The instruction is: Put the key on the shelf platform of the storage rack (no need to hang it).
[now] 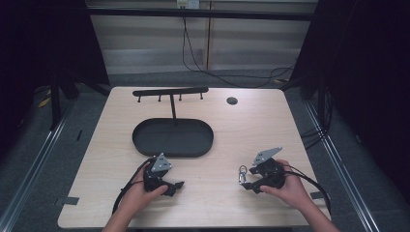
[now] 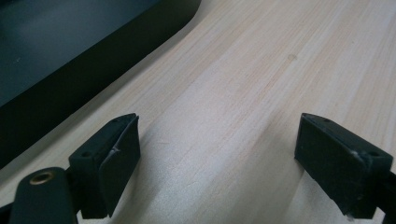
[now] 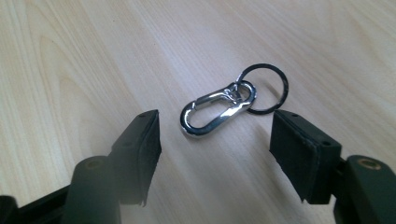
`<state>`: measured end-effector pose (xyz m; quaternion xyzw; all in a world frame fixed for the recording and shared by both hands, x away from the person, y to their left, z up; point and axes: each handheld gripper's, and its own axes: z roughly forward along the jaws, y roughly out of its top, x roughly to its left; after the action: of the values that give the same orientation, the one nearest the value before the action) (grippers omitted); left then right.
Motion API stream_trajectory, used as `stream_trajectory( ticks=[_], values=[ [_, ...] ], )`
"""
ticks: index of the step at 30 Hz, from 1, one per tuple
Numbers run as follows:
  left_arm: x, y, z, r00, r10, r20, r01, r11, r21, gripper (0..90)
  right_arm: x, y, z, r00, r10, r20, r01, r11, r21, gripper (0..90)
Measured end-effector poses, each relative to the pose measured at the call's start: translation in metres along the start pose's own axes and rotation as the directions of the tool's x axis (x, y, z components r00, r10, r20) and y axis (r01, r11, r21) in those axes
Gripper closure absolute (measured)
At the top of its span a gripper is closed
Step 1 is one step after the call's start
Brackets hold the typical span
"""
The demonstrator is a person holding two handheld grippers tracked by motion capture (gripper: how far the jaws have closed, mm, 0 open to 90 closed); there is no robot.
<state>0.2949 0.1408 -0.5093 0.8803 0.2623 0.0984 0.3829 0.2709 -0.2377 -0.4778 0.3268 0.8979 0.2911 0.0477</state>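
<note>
We see a pale wooden desk from above. A silver carabiner clip with a dark key ring lies flat near the desk's front right. In the right gripper view its long axis runs diagonally, ring end pointing up and right. The right gripper sits wide open just before it, holding nothing. The left gripper is also wide open and empty, beside a black oval tray.

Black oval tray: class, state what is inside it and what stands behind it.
The black oval tray looks empty inside. A thin black post rises at its far rim, carrying a black hook bar. The post's foot cannot be made out.
</note>
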Motion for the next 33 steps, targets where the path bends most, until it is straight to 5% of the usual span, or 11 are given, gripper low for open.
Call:
stream_trajectory(
  ticks=[8,25,28,30,33],
  values=[
    [0.000,0.000,0.000,1.0000,0.001,0.000,-0.001,1.0000,0.001,13.9,0.001,0.006,0.005,0.9997,0.023,0.004,-0.024,0.9996,0.015,35.6],
    [0.000,0.000,0.000,1.0000,0.001,-0.001,-0.001,1.0000,0.002,13.9,0.011,0.031,0.020,0.9979,0.014,0.063,-0.024,0.9843,0.175,43.4],
    [0.000,0.000,0.000,1.0000,0.001,-0.001,-0.001,1.0000,0.001,13.8,0.011,0.033,0.021,0.9971,0.000,0.076,-0.015,0.9814,0.191,48.4],
    [0.000,0.000,0.000,1.0000,0.002,-0.001,-0.002,1.0000,0.002,13.8,0.010,0.035,0.021,0.9974,0.000,0.072,-0.014,0.9811,0.193,63.9],
    [0.000,0.000,0.000,1.0000,0.002,-0.001,-0.002,1.0000,0.002,13.8,0.009,0.037,0.021,0.9974,0.008,0.072,-0.022,0.9793,0.201,67.7]
  ],
)
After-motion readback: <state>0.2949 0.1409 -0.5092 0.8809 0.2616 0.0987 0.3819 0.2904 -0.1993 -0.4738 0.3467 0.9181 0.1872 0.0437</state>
